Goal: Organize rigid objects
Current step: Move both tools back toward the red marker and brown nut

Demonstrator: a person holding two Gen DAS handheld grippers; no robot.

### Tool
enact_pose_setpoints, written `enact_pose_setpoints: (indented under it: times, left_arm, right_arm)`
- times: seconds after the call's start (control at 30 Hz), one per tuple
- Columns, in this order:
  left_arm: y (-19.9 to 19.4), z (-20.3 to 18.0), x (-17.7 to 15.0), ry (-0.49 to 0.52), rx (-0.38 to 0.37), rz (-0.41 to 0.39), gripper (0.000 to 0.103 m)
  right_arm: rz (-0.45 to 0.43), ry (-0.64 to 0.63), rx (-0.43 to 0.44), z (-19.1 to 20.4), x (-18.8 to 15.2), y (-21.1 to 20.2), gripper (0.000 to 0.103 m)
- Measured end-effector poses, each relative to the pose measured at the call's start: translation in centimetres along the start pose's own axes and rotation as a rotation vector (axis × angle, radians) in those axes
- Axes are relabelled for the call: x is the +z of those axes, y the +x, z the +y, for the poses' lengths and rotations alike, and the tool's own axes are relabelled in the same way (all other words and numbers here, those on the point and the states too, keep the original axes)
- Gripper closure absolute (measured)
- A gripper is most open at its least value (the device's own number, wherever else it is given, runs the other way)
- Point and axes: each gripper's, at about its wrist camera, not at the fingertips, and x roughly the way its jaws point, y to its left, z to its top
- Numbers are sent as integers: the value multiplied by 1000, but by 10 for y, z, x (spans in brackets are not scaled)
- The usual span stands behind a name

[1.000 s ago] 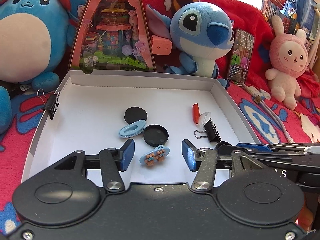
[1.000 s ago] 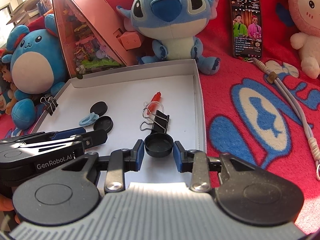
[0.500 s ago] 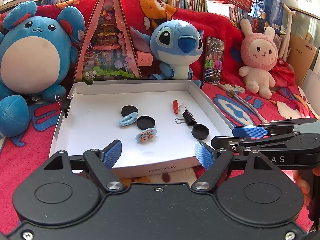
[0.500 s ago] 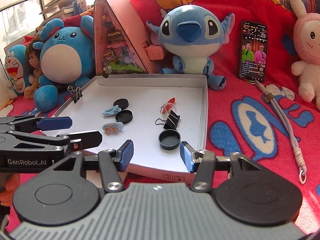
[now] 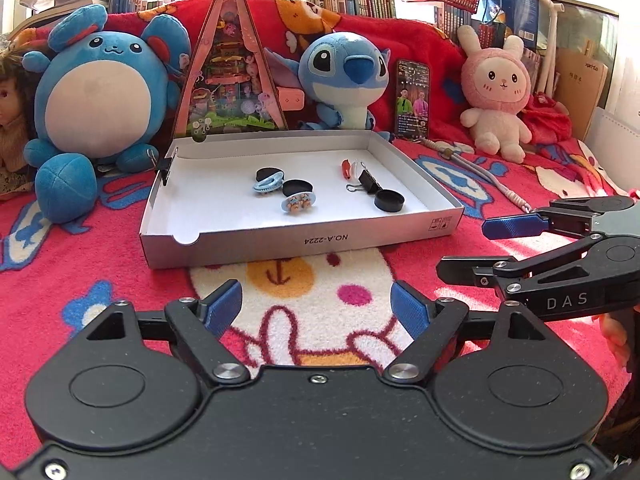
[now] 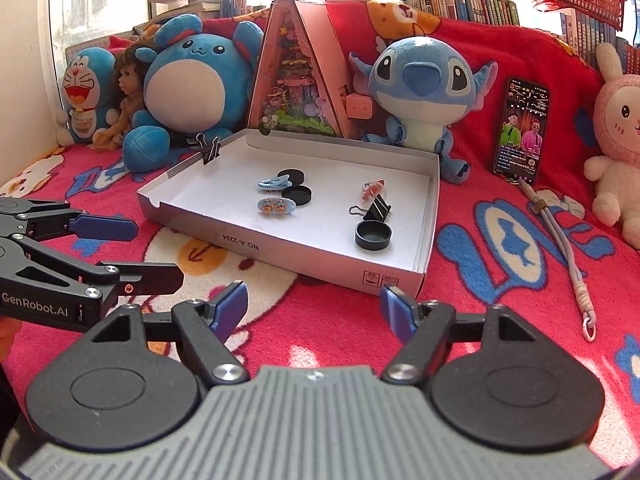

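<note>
Between my left gripper [image 5: 316,306] fingers lies only red blanket [image 5: 100,264]; its jaws stand released, nothing held. My right gripper [image 6: 314,306] jaws have just been opening and are empty too, spread above the blanket just short of the white box [image 6: 320,258]. Well ahead of both, inside the box, lie a black cap [image 6: 373,235] nearest my right fingers, a binder clip [image 6: 374,210] touching it, two more black caps [image 6: 297,194], and two blue hair clips [image 6: 276,205].
</note>
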Motion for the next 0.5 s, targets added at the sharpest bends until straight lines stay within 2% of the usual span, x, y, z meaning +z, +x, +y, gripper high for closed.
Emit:
enact_pose_setpoints:
  times: [0.5]
  left_arm:
    - [-41, -4, -44, 53, 52, -27, 23]
  right_arm:
    - [-23, 8, -39, 16, -48, -13, 15]
